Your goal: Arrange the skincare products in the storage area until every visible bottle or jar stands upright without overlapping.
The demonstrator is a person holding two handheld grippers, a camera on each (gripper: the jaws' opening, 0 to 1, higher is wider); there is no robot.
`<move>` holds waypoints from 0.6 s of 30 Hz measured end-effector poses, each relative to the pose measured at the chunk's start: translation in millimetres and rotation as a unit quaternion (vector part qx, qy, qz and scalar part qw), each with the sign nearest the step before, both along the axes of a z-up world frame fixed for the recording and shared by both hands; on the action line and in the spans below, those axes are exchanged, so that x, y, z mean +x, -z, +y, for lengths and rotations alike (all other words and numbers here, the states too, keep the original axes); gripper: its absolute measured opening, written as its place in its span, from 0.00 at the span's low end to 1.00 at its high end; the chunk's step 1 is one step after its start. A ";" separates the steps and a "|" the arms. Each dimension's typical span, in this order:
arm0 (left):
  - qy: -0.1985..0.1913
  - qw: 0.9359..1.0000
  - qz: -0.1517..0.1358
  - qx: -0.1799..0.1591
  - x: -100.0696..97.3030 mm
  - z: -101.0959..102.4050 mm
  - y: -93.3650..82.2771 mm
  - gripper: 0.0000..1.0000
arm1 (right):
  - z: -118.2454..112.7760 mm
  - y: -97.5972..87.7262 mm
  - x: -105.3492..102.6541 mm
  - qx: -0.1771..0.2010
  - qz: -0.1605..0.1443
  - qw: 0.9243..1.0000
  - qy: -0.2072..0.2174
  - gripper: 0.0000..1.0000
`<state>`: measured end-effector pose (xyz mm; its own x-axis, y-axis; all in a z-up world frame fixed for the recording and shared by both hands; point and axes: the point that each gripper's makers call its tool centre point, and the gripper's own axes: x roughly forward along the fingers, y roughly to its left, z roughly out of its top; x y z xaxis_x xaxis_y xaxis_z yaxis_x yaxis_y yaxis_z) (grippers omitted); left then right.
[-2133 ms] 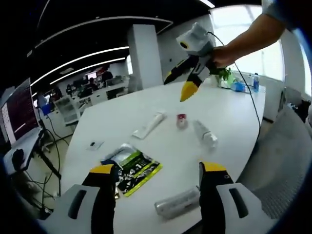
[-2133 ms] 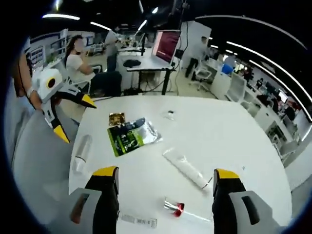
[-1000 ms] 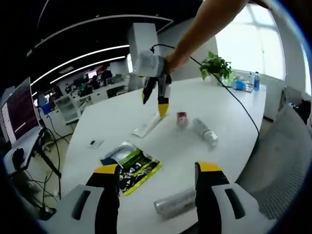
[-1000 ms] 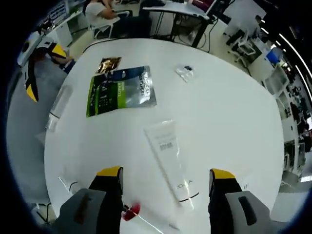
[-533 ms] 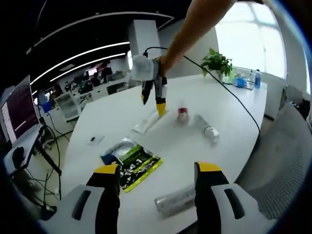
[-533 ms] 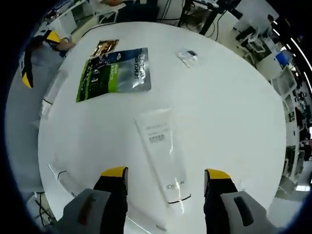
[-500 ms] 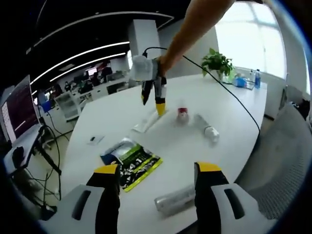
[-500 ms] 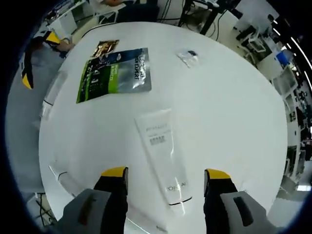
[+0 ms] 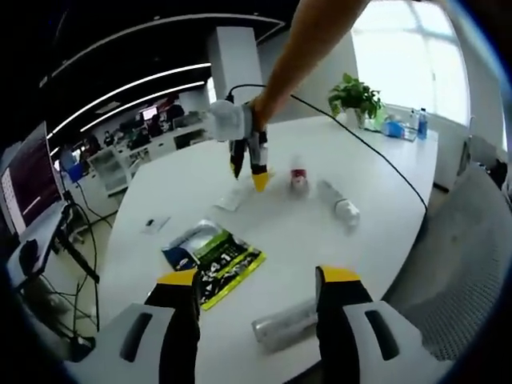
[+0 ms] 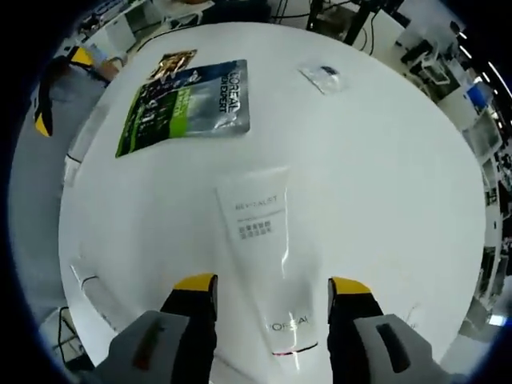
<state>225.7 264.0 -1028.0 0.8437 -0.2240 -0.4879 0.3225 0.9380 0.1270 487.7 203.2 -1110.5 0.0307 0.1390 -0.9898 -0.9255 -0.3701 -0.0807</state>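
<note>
A white tube point(image 10: 258, 232) lies flat on the round white table point(image 10: 384, 184), cap end towards me. My right gripper point(image 10: 272, 286) is open, with one jaw on each side of the tube's lower half, close above it. In the left gripper view the right gripper point(image 9: 250, 176) points down over that tube point(image 9: 234, 197). A small red-capped jar point(image 9: 298, 177) stands beside it, and a clear bottle point(image 9: 338, 205) lies on its side. My left gripper point(image 9: 258, 280) is open, hovering over a silvery tube point(image 9: 288, 323) lying near the table's edge.
A green sachet point(image 10: 186, 100), a small gold sachet point(image 10: 172, 62) and a small clear packet point(image 10: 324, 74) lie on the table. A grey chair point(image 9: 456, 240) stands at the table's edge. A potted plant point(image 9: 356, 96) and a water bottle point(image 9: 422, 128) stand at the far end.
The right gripper has come down and closer over the white tube, which now lies between its jaws. The left gripper has hardly moved.
</note>
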 end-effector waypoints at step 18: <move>0.002 1.000 0.007 0.006 -1.5 0.9 3.7 0.51 | -1.3 7.7 -9.2 -0.017 0.036 0.999 -0.011 0.26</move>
<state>224.3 264.8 -1031.6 0.8359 -0.2211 -0.5024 0.3276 0.9354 0.1334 478.5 201.9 -1118.1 -0.0433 0.1047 -0.9936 -0.9199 -0.3921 -0.0012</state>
